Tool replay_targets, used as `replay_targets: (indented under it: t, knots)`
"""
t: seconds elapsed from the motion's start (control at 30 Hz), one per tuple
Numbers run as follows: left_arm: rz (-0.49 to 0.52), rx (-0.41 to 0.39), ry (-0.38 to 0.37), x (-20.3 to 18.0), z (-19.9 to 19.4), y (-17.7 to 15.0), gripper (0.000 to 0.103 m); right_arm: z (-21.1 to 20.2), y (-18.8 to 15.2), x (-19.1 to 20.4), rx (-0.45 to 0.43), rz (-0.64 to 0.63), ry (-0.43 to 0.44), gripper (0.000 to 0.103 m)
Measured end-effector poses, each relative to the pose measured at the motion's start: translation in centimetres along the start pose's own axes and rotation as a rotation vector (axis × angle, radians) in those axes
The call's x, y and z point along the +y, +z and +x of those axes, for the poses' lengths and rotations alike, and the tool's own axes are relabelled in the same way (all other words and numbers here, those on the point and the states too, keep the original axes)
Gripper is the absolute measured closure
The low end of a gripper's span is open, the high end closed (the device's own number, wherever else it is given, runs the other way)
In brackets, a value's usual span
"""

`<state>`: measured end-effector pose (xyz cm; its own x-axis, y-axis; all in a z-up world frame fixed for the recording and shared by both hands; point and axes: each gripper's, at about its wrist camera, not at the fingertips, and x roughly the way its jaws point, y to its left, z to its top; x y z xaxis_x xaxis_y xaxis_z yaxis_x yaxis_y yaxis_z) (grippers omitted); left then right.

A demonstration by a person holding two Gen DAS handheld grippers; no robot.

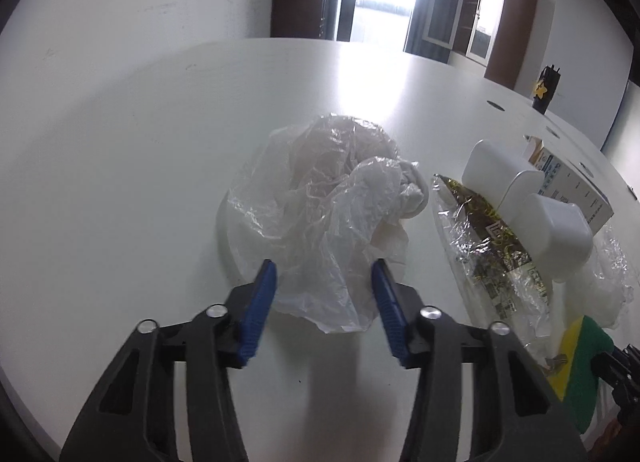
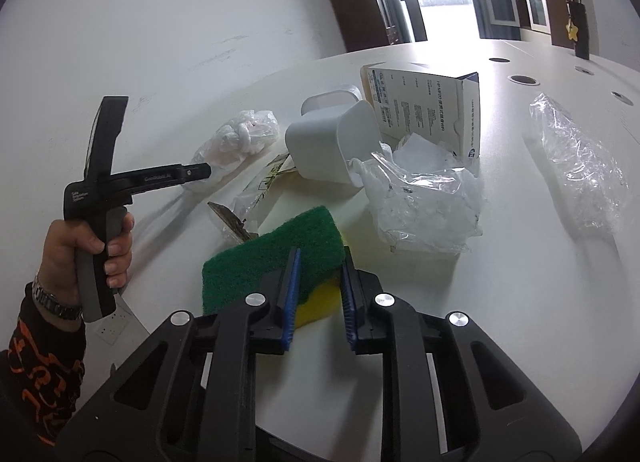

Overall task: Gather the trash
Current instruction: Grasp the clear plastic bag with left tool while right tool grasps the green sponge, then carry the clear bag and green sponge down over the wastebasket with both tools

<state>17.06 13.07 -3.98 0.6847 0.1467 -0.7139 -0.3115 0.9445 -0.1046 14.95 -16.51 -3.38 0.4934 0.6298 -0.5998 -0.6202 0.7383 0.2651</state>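
A crumpled translucent plastic bag (image 1: 320,213) lies on the white table (image 1: 120,181). My left gripper (image 1: 324,278) has its blue pads against both sides of the bag's near flap. In the right wrist view the same gripper (image 2: 196,173) reaches into that bag (image 2: 244,133), with a person's hand (image 2: 92,246) on its handle. My right gripper (image 2: 320,270) is shut on a green and yellow sponge (image 2: 272,258), whose yellow edge sits between the pads. The sponge (image 1: 576,366) also shows at the lower right of the left wrist view.
A tipped white plastic container (image 2: 332,141), an opened cardboard box (image 2: 428,101) and crumpled clear film (image 2: 424,201) lie behind the sponge. A printed foil wrapper (image 1: 492,246) lies beside the bag. Another clear bag (image 2: 576,157) lies at right. A black bottle (image 2: 578,33) stands far back.
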Motion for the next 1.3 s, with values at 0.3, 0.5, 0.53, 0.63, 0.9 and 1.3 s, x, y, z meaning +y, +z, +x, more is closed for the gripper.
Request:
replay_targets:
  t: [0.3,0.5,0.53,0.63,0.9,1.3]
  knots:
    - [-0.087,-0.13,-0.059,1.8,-5.5,-2.9,0.098,-1.5,0.1,1.0,-0.04,-0.015,0.013,0.091]
    - [-0.076,-0.196,-0.094,1.2,-10.0,-5.8,0.098,-3.1,-0.8,2.5,-0.059,-0.036,0.004,0.091]
    - [-0.067,-0.204,-0.103,0.9,-10.7,-6.0,0.098,-3.4,-1.0,2.8,-0.061,-0.042,0.0,0.091]
    - [-0.029,-0.223,-0.124,0.0,-12.9,-7.0,0.098,-4.4,-1.3,3.5,-0.076,-0.046,0.004,0.092]
    - [0.07,-0.226,-0.206,-1.7,-18.3,-11.5,0.098,-8.1,-3.0,5.4,-0.118,-0.074,-0.007,0.092]
    - [0.12,-0.179,-0.25,1.1,-24.7,-19.3,0.098,-10.5,-8.9,7.1,-0.074,-0.108,-0.011,0.092]
